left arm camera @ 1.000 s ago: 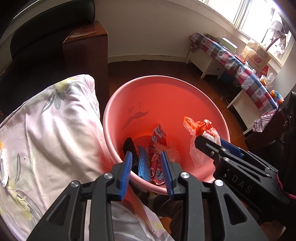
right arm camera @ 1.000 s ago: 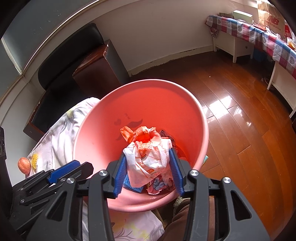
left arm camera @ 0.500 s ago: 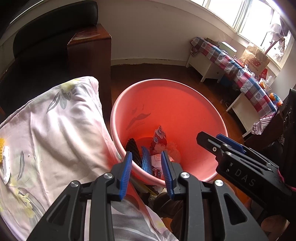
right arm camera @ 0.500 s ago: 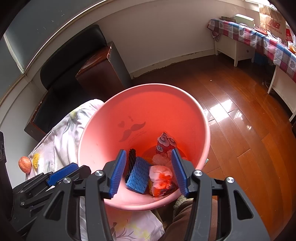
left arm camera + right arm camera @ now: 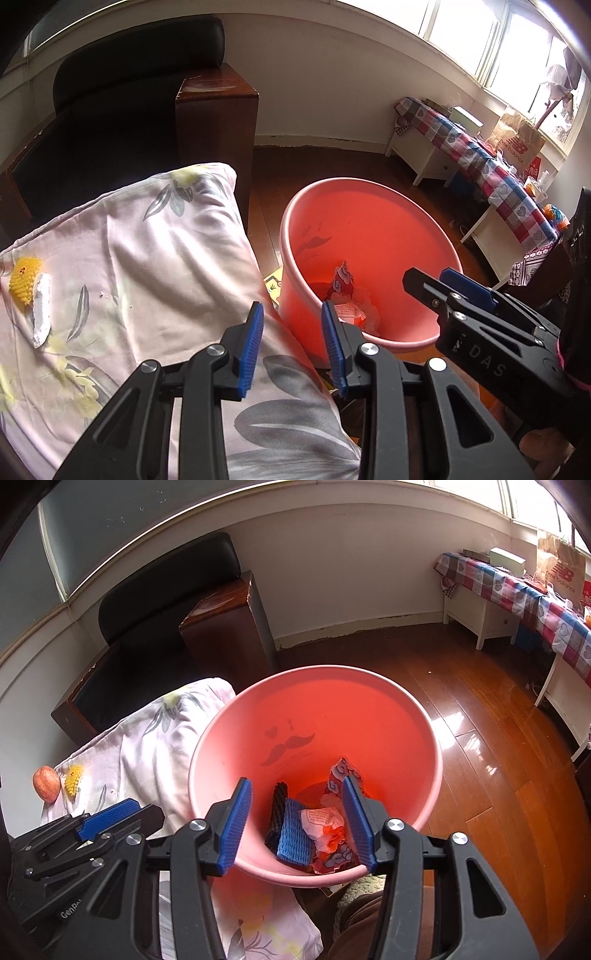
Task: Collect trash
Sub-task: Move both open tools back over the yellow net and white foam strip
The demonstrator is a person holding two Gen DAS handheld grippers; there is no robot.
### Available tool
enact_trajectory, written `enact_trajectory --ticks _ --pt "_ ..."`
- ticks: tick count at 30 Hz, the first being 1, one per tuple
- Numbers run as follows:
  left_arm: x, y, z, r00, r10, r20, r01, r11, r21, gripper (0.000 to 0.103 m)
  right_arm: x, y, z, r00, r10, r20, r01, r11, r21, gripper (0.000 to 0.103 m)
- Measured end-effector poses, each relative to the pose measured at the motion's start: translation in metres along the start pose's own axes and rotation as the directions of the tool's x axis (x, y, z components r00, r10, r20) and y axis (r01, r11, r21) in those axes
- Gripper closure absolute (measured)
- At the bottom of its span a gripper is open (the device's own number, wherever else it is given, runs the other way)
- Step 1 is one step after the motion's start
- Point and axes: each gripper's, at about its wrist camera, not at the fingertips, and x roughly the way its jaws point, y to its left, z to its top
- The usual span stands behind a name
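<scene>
Grippers tilted downward side by side: the right gripper point(image 5: 297, 821) hung over the pink bucket point(image 5: 207, 746), jaws spread and empty, above the dropped trash point(image 5: 321, 823); the left gripper point(image 5: 291, 341), equally parted, hovered over a floral pillow point(image 5: 147, 266).

- Daylight enters through the windows point(image 5: 491, 48) at upper right, which are blown out to white.
- Glare patches lie on the wooden floor point(image 5: 458, 734) in the right wrist view.
- The black armchair point(image 5: 110, 122) sits in deep shadow, its detail lost.
- Fisheye bending curves the walls, with dark vignetting in the corners.
- Both views are sharp, without motion blur.
</scene>
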Motion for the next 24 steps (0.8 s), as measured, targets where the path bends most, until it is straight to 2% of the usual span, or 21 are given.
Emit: enact_trajectory --ticks 6,10,17,24 --pt "-0.019 0.024 -0.007 0.999 0.016 0.036 -0.015 0.999 -0.029 0.072 0.006 0.022 -0.012 1.000 0.002 -0.029 -0.003 1.000 -0.016 0.052" --pt "-0.030 0.042 -0.013 0.998 0.036 0.052 -0.034 0.998 -0.052 0.072 0.004 0.040 -0.022 1.000 -0.030 -0.007 0.030 0.997 -0.077 0.052" --pt "-0.047 0.086 -0.026 0.995 0.082 0.064 -0.073 0.989 -0.131 0.072 0.007 0.072 -0.027 0.997 0.064 -0.046 -0.068 0.992 -0.107 0.052" --pt "-0.064 0.138 -0.042 0.986 0.152 0.066 -0.134 0.967 -0.215 0.072 0.006 0.109 -0.031 0.992 0.116 -0.047 -0.122 0.977 -0.175 0.052"
